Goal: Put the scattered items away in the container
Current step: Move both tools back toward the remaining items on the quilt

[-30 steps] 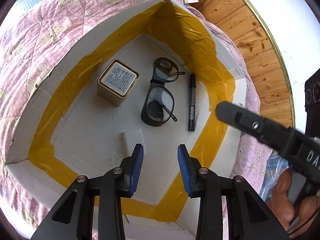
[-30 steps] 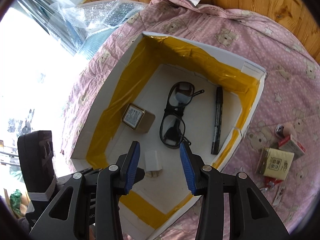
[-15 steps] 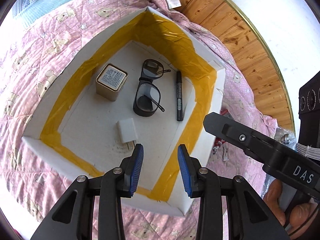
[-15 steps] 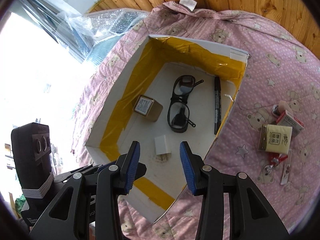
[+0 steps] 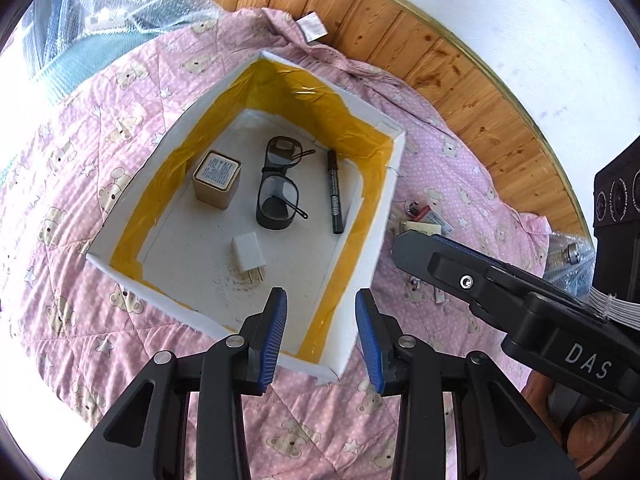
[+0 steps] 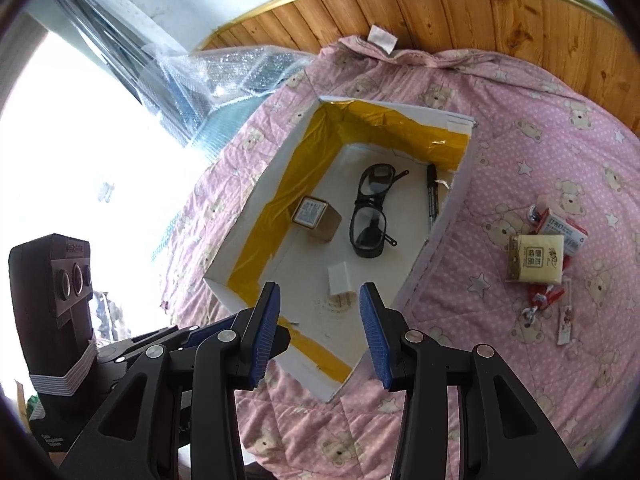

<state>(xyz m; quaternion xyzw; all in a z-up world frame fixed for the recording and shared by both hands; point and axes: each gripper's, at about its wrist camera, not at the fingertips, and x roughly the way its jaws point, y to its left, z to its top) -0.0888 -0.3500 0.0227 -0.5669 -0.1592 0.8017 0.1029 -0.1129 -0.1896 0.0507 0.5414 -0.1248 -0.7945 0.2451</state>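
A white box lined with yellow tape (image 5: 382, 208) (image 6: 456, 200) lies on a pink quilt. Inside it are a square tin (image 5: 216, 179) (image 6: 317, 218), black glasses (image 5: 279, 192) (image 6: 370, 212), a black marker (image 5: 334, 197) (image 6: 432, 196) and a white charger plug (image 5: 249, 250) (image 6: 340, 279). To the box's right on the quilt lie a yellow tissue pack (image 6: 536, 258), a red-and-white packet (image 6: 564, 232) and small red bits (image 6: 540, 300). My left gripper (image 5: 321, 340) is open and empty above the box's near edge. My right gripper (image 6: 320, 330) is also open and empty, raised over the near corner.
The pink bear-print quilt (image 5: 80, 200) covers the surface. Bubble wrap (image 6: 224, 76) lies at the far left. A wooden panelled wall (image 6: 440, 12) runs behind. The right gripper's body (image 5: 520, 304) crosses the left wrist view, held by a hand (image 5: 592, 436).
Both grippers have pulled up and back from inside the box, so the whole box and the quilt around it now show. Both stay open.
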